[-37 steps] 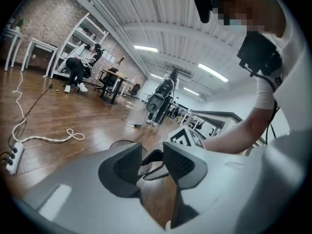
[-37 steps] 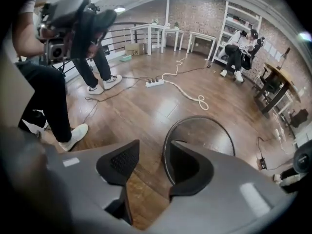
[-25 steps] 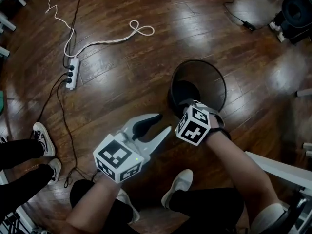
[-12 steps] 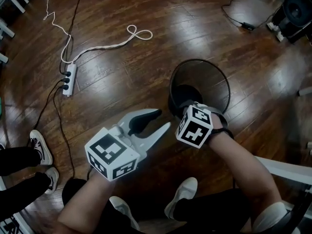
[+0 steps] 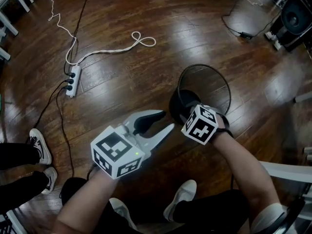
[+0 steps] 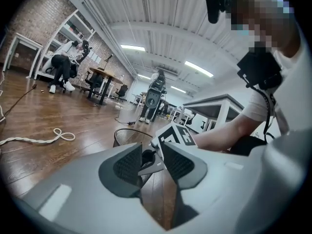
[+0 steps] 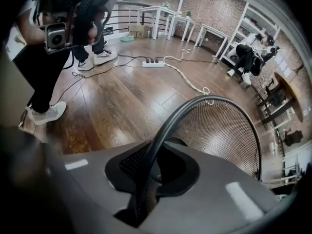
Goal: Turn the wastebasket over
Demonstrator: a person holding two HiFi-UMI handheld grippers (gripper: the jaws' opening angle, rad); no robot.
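On the wood floor (image 5: pixel 126 87), just ahead of the person's feet, the wastebasket (image 5: pixel 215 92) stands upright with its mouth up, a black mesh bin with a solid round rim (image 7: pixel 170 118). It looks empty.

What has just changed is on the right. The right hand-held gripper (image 5: pixel 185 110) points steeply down over the near edge of the bin, and its jaws have just been closing. In the right gripper view, the right hand-held gripper (image 7: pixel 155 172) has the rim and a strip of mesh wall running between its pads, one pad inside the bin and one outside. The jaws are drawn in to a narrow gap and appear to press on the rim from both sides. I read this as the grasp being taken: the bin has gone from merely reached to held at its edge.

The left hand-held gripper (image 5: pixel 164 121) hangs just beside the bin's near side, roughly level and aimed toward it. In its own view the left hand-held gripper (image 6: pixel 151 148) has its jaws partly apart with nothing between them; beyond them show only the other gripper's marker cube and the bin.

For the task, the turning itself is not yet begun: the base is on the floor and the mouth faces up. The likely next move is to lift by the rim and roll the bin over, perhaps with the left steadying the wall. A one-point pinch on a thin rim may let the bin swing or slip.
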